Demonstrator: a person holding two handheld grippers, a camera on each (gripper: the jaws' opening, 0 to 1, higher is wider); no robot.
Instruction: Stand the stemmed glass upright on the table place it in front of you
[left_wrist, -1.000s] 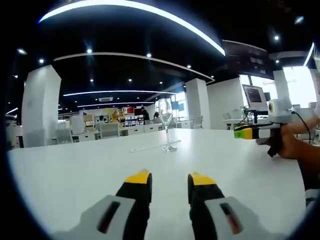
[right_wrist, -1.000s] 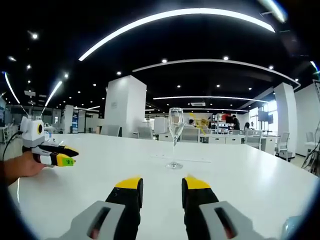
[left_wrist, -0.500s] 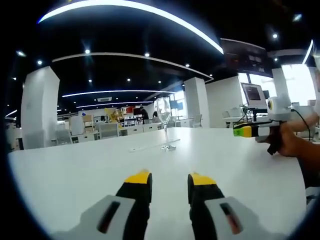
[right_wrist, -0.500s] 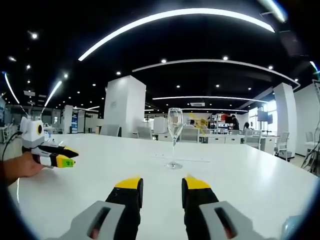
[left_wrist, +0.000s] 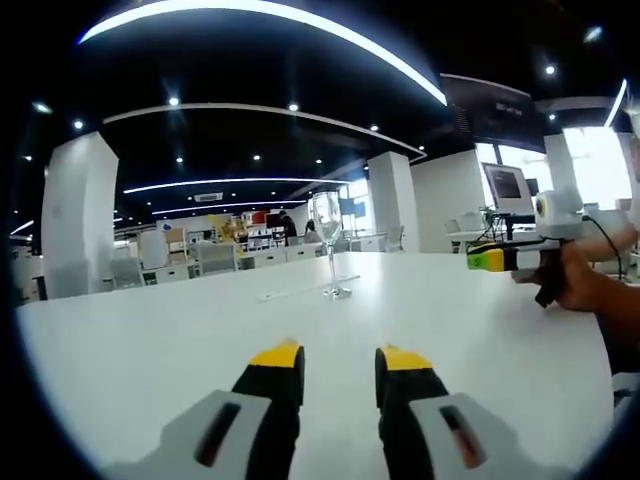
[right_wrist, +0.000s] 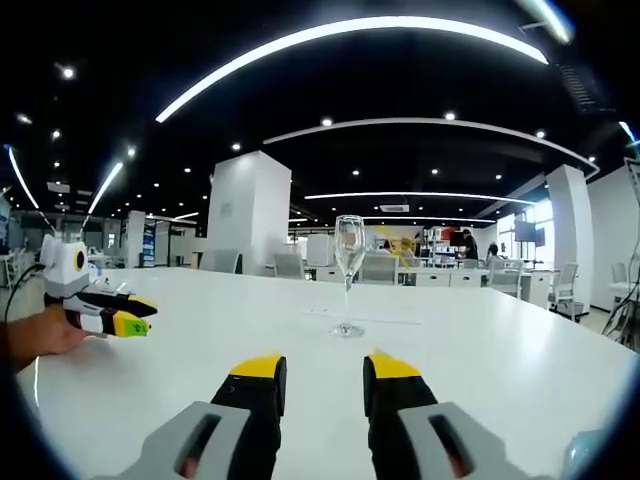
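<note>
Clear glass caught the ceiling lights: the stemmed glass (right_wrist: 348, 276) stood upright on its foot on the white table (right_wrist: 520, 350), a little above centre in the right gripper view and just right of centre in the left gripper view (left_wrist: 329, 246). Its long axis ran straight up from the tabletop, stem under bowl, with no lean that I could make out. The right gripper (right_wrist: 322, 367) pointed almost directly at it from the bottom of its view, its yellow-tipped jaws held a narrow gap apart with nothing between them, and the glass sat well ahead of those tips. The left gripper (left_wrist: 340, 357) was likewise slightly parted and empty, the glass lying ahead and a touch to the left of its line. Each gripper appeared at the edge of the other's view, held in a hand (right_wrist: 40, 332) low over the table, well apart from the glass. Neither looked clearly nearer. To my eye the standing was already accomplished and both claws were clear of it.
</note>
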